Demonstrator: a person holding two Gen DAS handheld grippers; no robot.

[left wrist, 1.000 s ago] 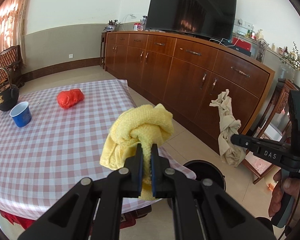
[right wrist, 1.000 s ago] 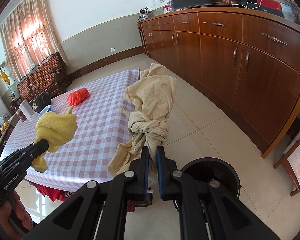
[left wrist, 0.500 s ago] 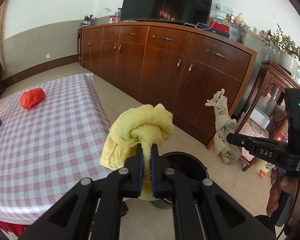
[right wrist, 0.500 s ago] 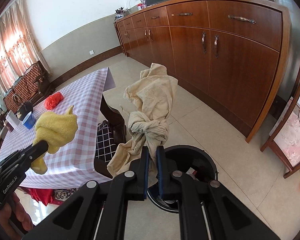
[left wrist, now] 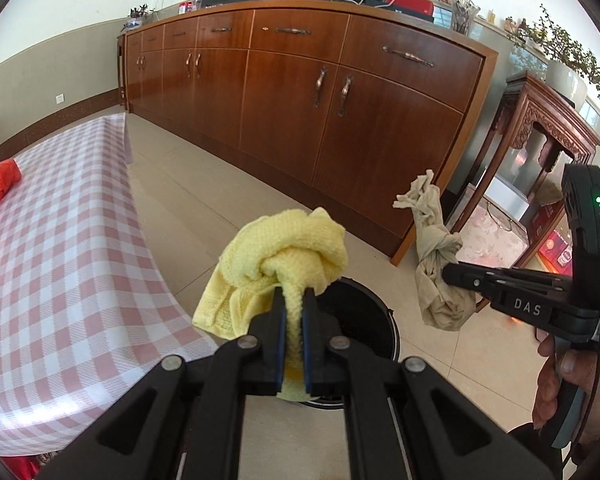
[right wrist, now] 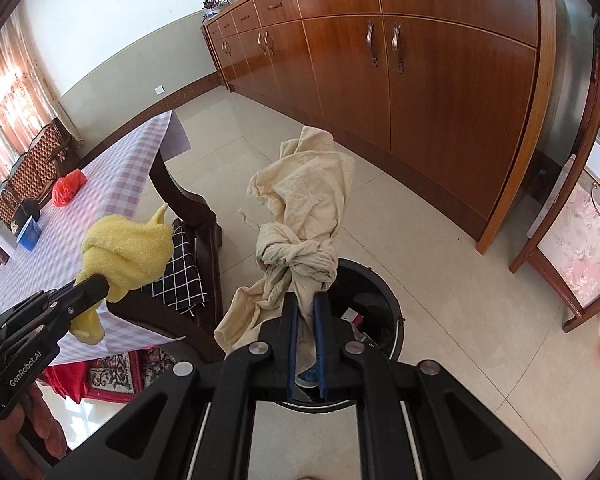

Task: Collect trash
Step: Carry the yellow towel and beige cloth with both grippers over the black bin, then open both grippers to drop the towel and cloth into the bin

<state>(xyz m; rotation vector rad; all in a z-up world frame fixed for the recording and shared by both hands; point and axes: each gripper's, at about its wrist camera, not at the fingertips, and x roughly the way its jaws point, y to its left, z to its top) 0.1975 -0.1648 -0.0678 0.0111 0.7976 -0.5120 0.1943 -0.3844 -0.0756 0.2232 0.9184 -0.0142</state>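
Above the black bin (right wrist: 374,320), each clenched gripper, left gripper (left wrist: 293,304) and right gripper (right wrist: 305,312), pinched a soft, light knotted cloth, yellow cloth (left wrist: 288,248) and beige cloth (right wrist: 300,216), just below its knot.

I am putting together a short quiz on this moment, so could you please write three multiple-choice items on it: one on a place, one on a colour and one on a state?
1. Where is the black bin?
A. on the table
B. on the floor beyond the two grippers
C. on the cabinet

2. What colour is the cloth in the left gripper?
A. yellow
B. blue
C. green

3. How is the right gripper?
A. open and empty
B. shut on a cup
C. shut on the beige rag

Answers: 1 B, the bin stands on the tiles past the fingertips; 2 A, the yellow cloth bulges above the jaws; 3 C, the knotted rag is pinched between the pads.
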